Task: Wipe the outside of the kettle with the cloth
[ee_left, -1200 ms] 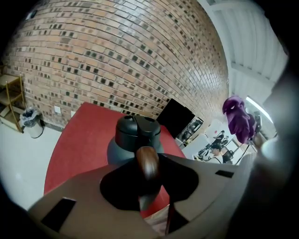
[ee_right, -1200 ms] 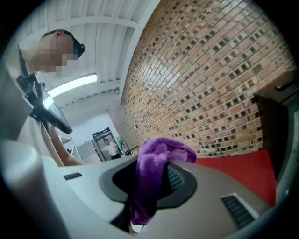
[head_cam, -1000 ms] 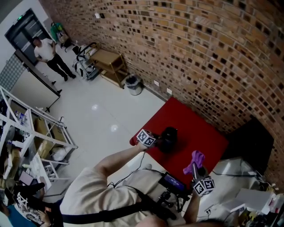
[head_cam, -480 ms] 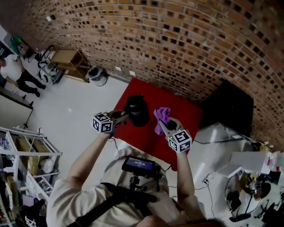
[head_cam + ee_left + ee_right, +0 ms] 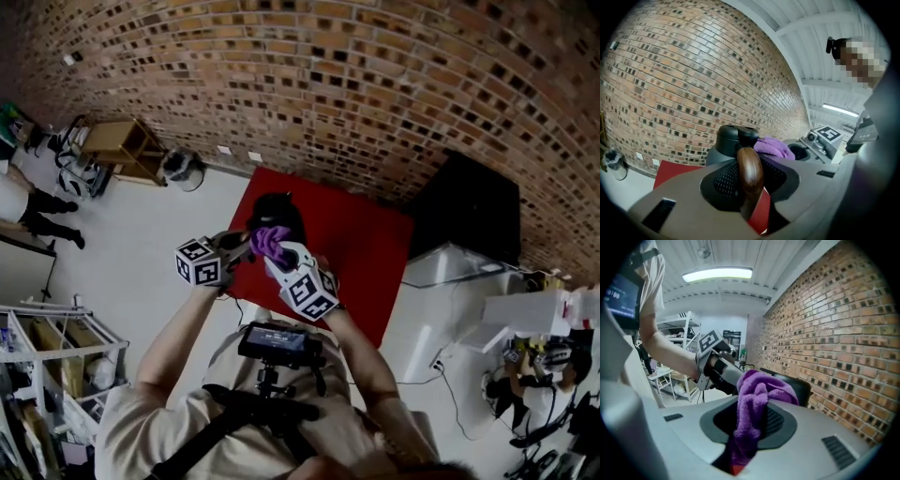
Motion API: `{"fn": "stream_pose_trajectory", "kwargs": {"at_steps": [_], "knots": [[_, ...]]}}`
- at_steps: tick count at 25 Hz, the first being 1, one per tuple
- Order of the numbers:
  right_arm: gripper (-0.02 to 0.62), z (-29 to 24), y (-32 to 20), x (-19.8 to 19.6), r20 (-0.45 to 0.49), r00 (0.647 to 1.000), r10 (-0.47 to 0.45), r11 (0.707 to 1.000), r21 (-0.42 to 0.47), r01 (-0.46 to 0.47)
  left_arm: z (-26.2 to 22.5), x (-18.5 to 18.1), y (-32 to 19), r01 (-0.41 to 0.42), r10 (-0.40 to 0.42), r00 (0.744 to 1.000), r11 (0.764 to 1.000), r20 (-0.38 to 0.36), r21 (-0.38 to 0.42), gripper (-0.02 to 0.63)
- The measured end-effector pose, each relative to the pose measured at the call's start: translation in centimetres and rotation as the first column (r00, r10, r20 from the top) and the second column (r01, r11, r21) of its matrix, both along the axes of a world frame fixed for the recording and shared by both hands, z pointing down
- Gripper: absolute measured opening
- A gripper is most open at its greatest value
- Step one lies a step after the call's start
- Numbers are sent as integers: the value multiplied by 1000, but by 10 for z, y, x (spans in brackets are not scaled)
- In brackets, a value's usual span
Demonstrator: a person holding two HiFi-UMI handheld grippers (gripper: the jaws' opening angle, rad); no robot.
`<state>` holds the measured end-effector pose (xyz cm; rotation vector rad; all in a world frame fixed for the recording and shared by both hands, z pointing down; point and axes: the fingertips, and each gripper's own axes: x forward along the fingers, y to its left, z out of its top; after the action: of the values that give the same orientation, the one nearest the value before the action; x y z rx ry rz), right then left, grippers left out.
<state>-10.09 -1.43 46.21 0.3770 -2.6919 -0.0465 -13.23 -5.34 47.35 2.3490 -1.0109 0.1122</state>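
Observation:
The dark kettle [image 5: 274, 211] hangs above the red table [image 5: 361, 258]. My left gripper [image 5: 240, 244] is shut on its brown wooden handle [image 5: 750, 174]. In the left gripper view the kettle's grey body and black lid [image 5: 733, 139] rise just beyond the jaws. My right gripper [image 5: 278, 251] is shut on the purple cloth [image 5: 272, 238]. The cloth [image 5: 772, 146] lies against the kettle's side, just below the lid. In the right gripper view the cloth [image 5: 757, 404] bunches out of the jaws, with the kettle [image 5: 799, 387] right behind it.
A brick wall [image 5: 375, 103] runs behind the table. A black cabinet [image 5: 469, 216] and a white box [image 5: 450, 267] stand at the right. A bin [image 5: 178, 169] and a wooden cart [image 5: 127, 145] are far left, metal shelving [image 5: 56, 356] near left. A small screen [image 5: 279, 343] sits on the chest rig.
The left gripper has raised the kettle off the table. The right gripper has swung left and up with the cloth, from beside the table to the kettle's side.

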Motion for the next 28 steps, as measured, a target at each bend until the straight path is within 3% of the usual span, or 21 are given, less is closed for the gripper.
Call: {"fn": "stream_pose_trajectory", "kwargs": {"at_steps": [5, 7, 11, 14, 18, 21, 24, 26, 28], "knots": [[94, -18, -17, 42, 135, 983, 122, 992, -56, -115, -25, 21, 1, -105, 105, 994, 993, -4, 50, 100], [92, -27, -33, 62, 181, 964, 195, 980, -72, -185, -34, 26, 1, -133, 133, 991, 989, -2, 72, 101], [92, -45, -69, 95, 299, 907, 297, 949, -194, -248, -52, 31, -1, -164, 168, 985, 981, -28, 103, 101], [91, -45, -97, 119, 324, 872, 367, 924, -235, -302, -61, 35, 4, -200, 209, 976, 971, -58, 128, 101], [89, -33, -126, 128, 308, 872, 380, 913, -276, -300, -79, 44, 15, -283, 300, 952, 939, -64, 193, 101], [87, -37, -134, 118, 364, 886, 287, 932, -321, -169, -93, 40, 27, -337, 372, 923, 906, -102, 256, 100], [87, -47, -133, 103, 453, 879, 149, 915, -400, 51, -104, 26, 33, -351, 412, 894, 887, -173, 300, 100], [87, -53, -130, 89, 503, 862, 63, 864, -459, 205, -109, 17, 38, -367, 441, 879, 869, -183, 332, 100], [87, -56, -126, 75, 553, 833, -2, 789, -511, 341, -111, 11, 45, -389, 470, 866, 847, -170, 363, 100]]}}
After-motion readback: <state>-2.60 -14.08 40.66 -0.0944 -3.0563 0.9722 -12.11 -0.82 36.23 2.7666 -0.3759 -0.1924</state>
